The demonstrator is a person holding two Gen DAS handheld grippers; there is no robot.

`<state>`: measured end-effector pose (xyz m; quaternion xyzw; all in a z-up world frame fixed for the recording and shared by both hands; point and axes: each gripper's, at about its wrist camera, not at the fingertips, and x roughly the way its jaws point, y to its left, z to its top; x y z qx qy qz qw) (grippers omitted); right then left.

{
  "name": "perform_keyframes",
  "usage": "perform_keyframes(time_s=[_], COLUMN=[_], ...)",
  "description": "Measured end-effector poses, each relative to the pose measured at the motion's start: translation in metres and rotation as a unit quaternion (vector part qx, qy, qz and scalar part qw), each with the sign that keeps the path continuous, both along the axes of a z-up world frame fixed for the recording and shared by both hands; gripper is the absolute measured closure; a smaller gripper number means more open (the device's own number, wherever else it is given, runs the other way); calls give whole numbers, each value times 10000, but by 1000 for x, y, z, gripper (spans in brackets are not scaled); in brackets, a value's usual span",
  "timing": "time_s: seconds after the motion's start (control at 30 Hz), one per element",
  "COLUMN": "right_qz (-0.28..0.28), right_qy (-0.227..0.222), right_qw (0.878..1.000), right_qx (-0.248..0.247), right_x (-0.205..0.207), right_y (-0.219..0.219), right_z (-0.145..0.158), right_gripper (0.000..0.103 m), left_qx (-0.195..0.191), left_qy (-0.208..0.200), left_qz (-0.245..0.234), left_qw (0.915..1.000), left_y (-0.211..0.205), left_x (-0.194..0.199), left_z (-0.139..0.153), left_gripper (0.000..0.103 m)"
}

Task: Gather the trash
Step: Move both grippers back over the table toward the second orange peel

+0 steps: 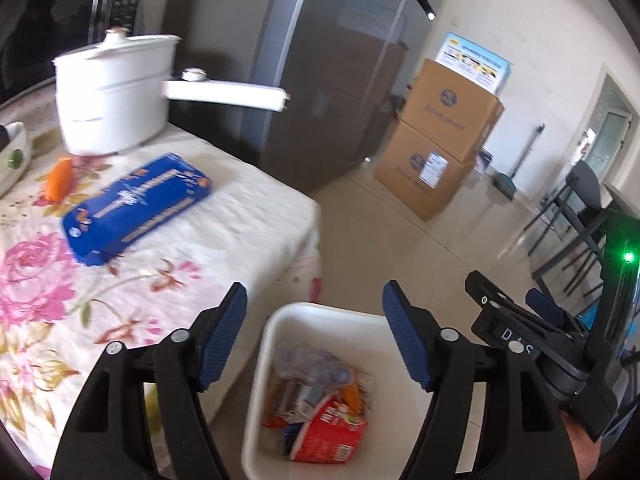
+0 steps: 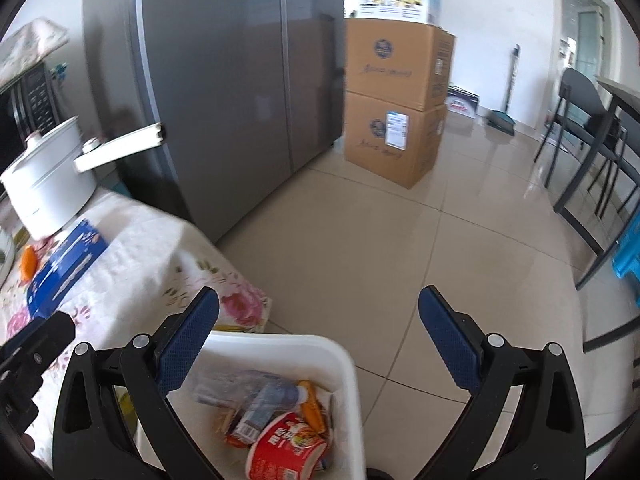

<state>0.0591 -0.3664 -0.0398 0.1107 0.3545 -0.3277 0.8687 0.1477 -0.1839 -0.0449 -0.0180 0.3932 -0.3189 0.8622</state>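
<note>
A white trash bin (image 1: 276, 322) stands on the floor by the table corner and holds a red noodle cup (image 1: 332, 436), a crumpled plastic bottle (image 1: 316, 364) and wrappers. My left gripper (image 1: 314, 340) is open and empty above the bin. My right gripper (image 2: 320, 350) is open and empty, over the bin's right rim (image 2: 352, 368); the noodle cup (image 2: 286, 450) lies below. A blue box (image 1: 136, 208) and an orange wrapper (image 1: 59, 178) lie on the floral tablecloth (image 1: 224, 240). The right gripper's body (image 1: 532, 332) shows at the right of the left wrist view.
A white pot (image 1: 116, 92) with a long handle stands on the table before a microwave (image 1: 76, 12). A grey fridge (image 2: 240, 80) is behind. Stacked cardboard boxes (image 2: 396, 100) stand on the tiled floor. Dark chairs and a table (image 2: 592, 140) are at right.
</note>
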Motion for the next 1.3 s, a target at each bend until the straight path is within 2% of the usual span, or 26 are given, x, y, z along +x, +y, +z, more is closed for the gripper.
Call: perform_keyframes(time_s=[0.37,0.67,1.1,1.3], right_qz=[738,1371,2155,2474], right_qy=[-13,106,235,386], right_qw=[9972,9899,9752,9670], right_qx=[-146,-332,-435,-467], right_x=[49,87,150,179], right_y=[58,106,175,204], right_z=[5,4,5,2], right_gripper=[7,7,7,7], left_qx=[137,68,-52,-283], left_qy=[-57,101,477,700], left_qz=[806,1421,2247,2664], left_qw=[9966,9898,9733,9609], left_y=[61,117,195,230], left_x=[23,46,72,84], left_z=[1,-1,-16,-19], left_gripper=[32,32,32,32])
